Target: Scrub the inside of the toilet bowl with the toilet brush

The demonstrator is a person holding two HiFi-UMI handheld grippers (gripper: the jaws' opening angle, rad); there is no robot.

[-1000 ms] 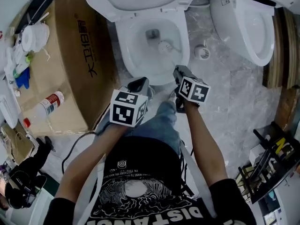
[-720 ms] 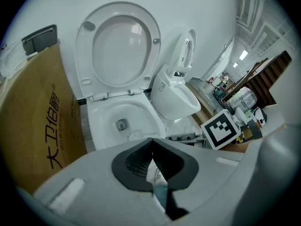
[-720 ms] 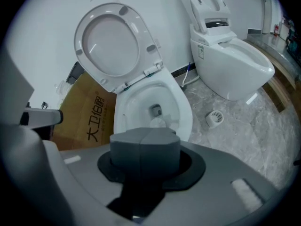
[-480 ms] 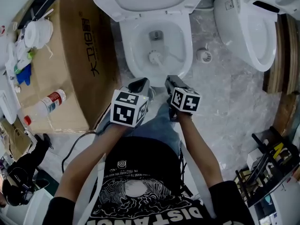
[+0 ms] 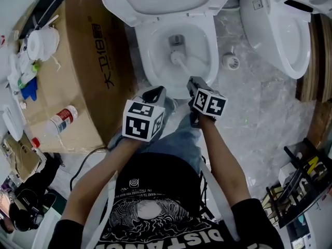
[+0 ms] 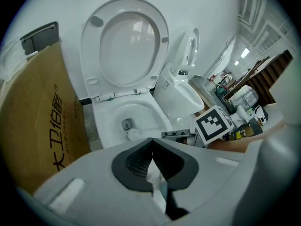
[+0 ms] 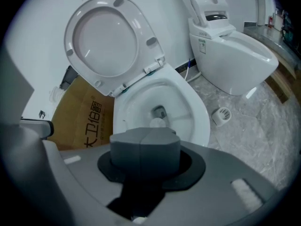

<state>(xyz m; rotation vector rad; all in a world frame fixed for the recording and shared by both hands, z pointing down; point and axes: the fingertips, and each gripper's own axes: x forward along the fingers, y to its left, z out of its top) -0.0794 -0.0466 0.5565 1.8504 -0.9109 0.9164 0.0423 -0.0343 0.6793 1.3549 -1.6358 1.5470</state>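
The right gripper has its jaws clamped on the handle of the toilet brush. The brush slants away from the gripper, forward and down into the toilet bowl, with its white head low inside, just in front of the drain hole. The left gripper is closed on nothing, outside the bowl's front rim, near the cardboard box

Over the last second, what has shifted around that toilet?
The right gripper, shut on the toilet brush, swung left and then slightly back, sweeping the brush head from the right side of the toilet bowl to the middle, near the drain. The left gripper stayed shut, waiting at the bowl's front.
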